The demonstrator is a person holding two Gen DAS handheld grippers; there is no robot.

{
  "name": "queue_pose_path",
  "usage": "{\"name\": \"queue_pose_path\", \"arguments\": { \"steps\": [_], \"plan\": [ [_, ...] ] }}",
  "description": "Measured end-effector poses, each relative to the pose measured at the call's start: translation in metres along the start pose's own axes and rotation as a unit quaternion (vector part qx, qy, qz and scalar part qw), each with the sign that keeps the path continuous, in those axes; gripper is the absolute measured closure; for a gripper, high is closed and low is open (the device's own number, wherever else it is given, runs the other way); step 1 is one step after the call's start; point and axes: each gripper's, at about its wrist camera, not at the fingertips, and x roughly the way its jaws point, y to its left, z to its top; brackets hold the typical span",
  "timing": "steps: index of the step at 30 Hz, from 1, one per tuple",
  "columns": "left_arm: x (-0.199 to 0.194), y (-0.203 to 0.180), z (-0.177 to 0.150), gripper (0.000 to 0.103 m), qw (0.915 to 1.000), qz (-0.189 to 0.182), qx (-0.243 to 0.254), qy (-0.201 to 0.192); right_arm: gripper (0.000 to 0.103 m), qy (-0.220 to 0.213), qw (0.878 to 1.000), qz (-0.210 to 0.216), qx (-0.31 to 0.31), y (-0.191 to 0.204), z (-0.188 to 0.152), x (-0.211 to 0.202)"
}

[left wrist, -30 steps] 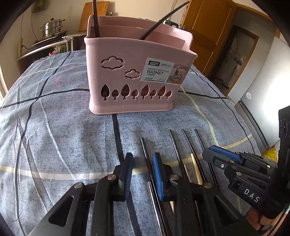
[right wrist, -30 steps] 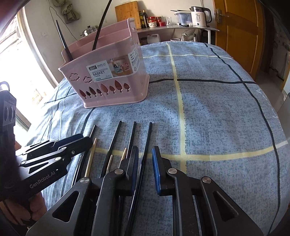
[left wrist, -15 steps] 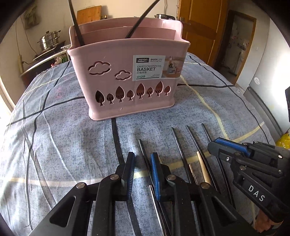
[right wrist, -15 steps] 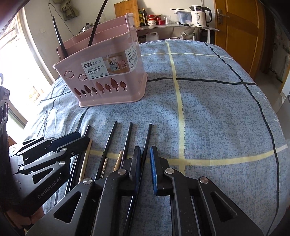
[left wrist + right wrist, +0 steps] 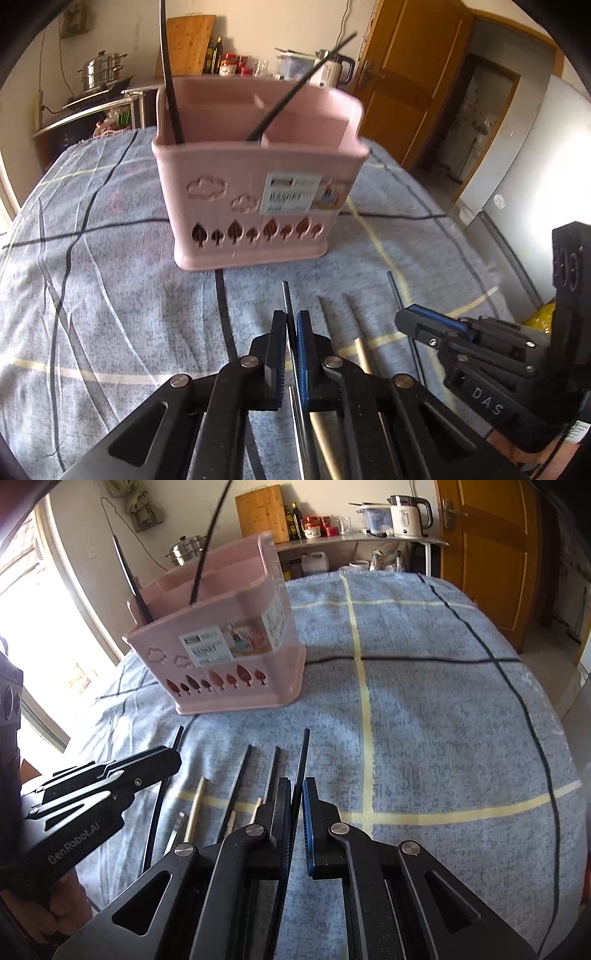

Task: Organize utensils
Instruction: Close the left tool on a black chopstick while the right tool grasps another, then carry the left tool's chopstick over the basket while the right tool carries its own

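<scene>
A pink divided basket point(image 5: 255, 206) stands on the blue cloth with two dark chopsticks point(image 5: 168, 74) leaning in it; it also shows in the right wrist view point(image 5: 229, 664). Several chopsticks lie in a row in front of it point(image 5: 354, 314). My left gripper point(image 5: 291, 325) is shut on a dark metal chopstick point(image 5: 286, 295), lifted slightly off the cloth. My right gripper point(image 5: 297, 794) is shut on the rightmost black chopstick point(image 5: 304, 749). Each gripper shows in the other's view, the right one point(image 5: 436, 325) and the left one point(image 5: 147, 764).
The blue checked cloth point(image 5: 424, 720) covers the table. A shelf with a kettle point(image 5: 406, 515), jars and a cutting board stands behind. A steel pot point(image 5: 99, 72) sits at the back left. A wooden door point(image 5: 491, 546) is at the right.
Both grippers have closed on chopsticks: the left on the leftmost dark one, the right on the rightmost black one. The left view has risen and shows blur.
</scene>
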Motion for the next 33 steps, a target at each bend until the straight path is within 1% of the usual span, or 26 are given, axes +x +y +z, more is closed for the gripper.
{"name": "queue_pose_path", "arguments": {
  "steps": [4,8,15,20,23,30,33],
  "plan": [
    [-0.03,-0.004,0.016,0.099,0.9994,-0.019,0.002,-0.03,0.098,-0.027,1.0,0.009,-0.007,0.005,0.012,-0.023],
    [-0.058,-0.007,0.032,0.099,0.9979,-0.03,0.005,-0.058,0.098,-0.056,0.998,0.016,-0.012,0.009,0.025,-0.046],
    [-0.1,-0.011,0.061,0.099,0.9941,-0.032,0.018,-0.102,0.098,-0.111,0.993,0.016,-0.02,0.013,0.047,-0.086],
    [-0.124,-0.007,0.073,0.099,0.9898,-0.033,0.015,-0.138,0.098,-0.148,0.989,0.014,-0.018,0.009,0.056,-0.108],
    [-0.131,-0.003,0.072,0.099,0.9889,-0.033,0.008,-0.145,0.098,-0.158,0.987,0.013,-0.011,0.004,0.057,-0.115],
    [-0.13,0.003,0.059,0.099,0.9907,-0.037,0.003,-0.131,0.098,-0.16,0.987,0.015,-0.007,0.003,0.053,-0.123],
    [-0.133,0.002,0.057,0.099,0.9908,-0.036,0.004,-0.131,0.098,-0.165,0.986,0.013,-0.01,0.003,0.053,-0.127]
  ]
}}
